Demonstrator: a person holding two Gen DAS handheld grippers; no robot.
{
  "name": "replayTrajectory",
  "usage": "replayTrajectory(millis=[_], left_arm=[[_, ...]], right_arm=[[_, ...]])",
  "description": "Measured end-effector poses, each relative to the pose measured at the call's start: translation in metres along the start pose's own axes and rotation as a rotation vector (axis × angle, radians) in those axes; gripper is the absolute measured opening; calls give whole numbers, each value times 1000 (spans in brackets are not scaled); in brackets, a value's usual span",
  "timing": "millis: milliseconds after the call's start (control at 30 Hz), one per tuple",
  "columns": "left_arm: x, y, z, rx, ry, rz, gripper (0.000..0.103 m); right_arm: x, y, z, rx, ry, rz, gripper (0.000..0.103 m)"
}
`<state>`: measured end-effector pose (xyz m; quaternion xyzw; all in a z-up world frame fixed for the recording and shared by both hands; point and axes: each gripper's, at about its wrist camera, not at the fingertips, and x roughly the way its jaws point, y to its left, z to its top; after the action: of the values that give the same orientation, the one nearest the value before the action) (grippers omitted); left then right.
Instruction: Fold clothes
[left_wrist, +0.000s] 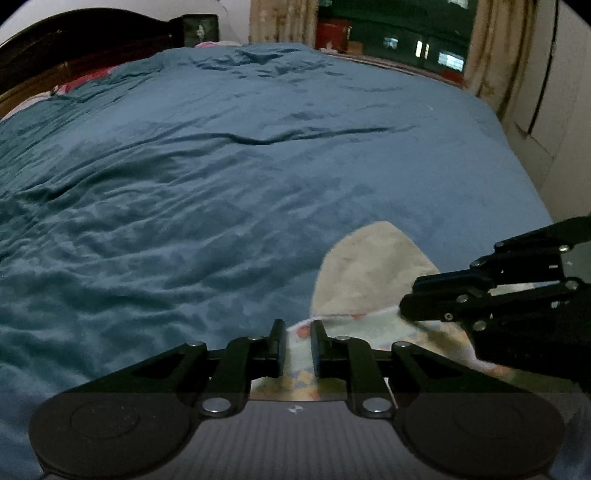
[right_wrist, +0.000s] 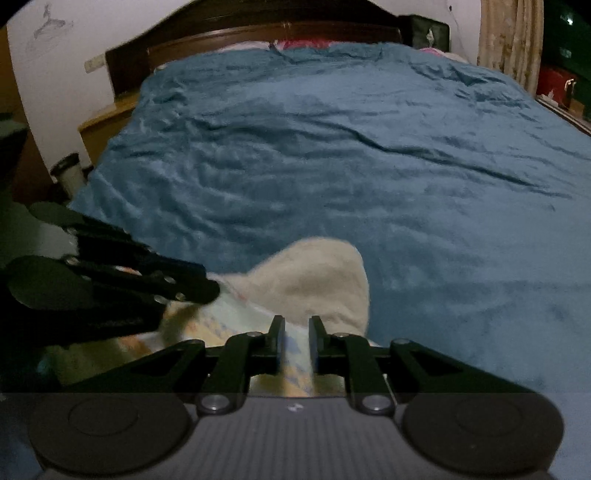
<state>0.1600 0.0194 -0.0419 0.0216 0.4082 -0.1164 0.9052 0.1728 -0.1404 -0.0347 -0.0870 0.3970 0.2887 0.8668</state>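
Observation:
A small pale garment with a cream fleece inside (left_wrist: 369, 273) and a printed outer side lies at the near edge of the blue bed; it also shows in the right wrist view (right_wrist: 317, 280). My left gripper (left_wrist: 298, 332) has its fingers closed on the printed edge of the garment, with a narrow gap between them. My right gripper (right_wrist: 297, 328) grips the printed edge the same way. The right gripper also shows in the left wrist view (left_wrist: 417, 302), at the garment's right side. The left gripper shows in the right wrist view (right_wrist: 207, 288), at its left side.
A wrinkled blue bedspread (left_wrist: 258, 166) covers the whole bed. A dark wooden headboard (right_wrist: 258, 37) and pink pillows stand at the far end. A bedside table (right_wrist: 103, 125) is on the left, curtains (left_wrist: 495, 55) and a window on the right.

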Motion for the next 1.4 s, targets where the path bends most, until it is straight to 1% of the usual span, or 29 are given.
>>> replayTrajectory(millis=[67, 133, 233, 367, 567, 667, 767, 833, 967, 1033, 1233, 1400], left_arm=[[2, 3, 1, -13, 1, 7, 28], [2, 5, 0, -21, 5, 10, 29], [-10, 5, -3, -9, -10, 4, 27], [-25, -1, -14, 17, -17, -21, 27], [-42, -16, -34, 59, -12, -60, 27], [-48, -21, -46, 56, -6, -67, 27], [-54, -24, -57, 53, -5, -60, 27], [-58, -25, -65, 57, -4, -52, 27], [-65, -25, -76, 71, -7, -25, 27], [-68, -23, -80, 66, -5, -12, 27], [-76, -8, -89, 28, -1, 38, 28], [-84, 3, -95, -11, -2, 59, 28]], right_arm=[[7, 2, 5, -2, 4, 12, 14], [18, 4, 10, -10, 22, 5, 14], [25, 4, 14, 0, 31, 2, 14], [6, 8, 11, -26, 7, 22, 14], [-12, 26, -17, -106, 54, 55, 14], [-23, 34, -28, -119, 62, 66, 15], [-35, 45, -39, -134, 63, 82, 15], [-41, 54, -46, -149, 59, 87, 19], [-54, 70, -60, -189, 45, 89, 19], [-60, 76, -66, -194, 51, 96, 19], [-73, 69, -88, -177, 92, 63, 19], [-91, 57, -102, -161, 114, 33, 19]])
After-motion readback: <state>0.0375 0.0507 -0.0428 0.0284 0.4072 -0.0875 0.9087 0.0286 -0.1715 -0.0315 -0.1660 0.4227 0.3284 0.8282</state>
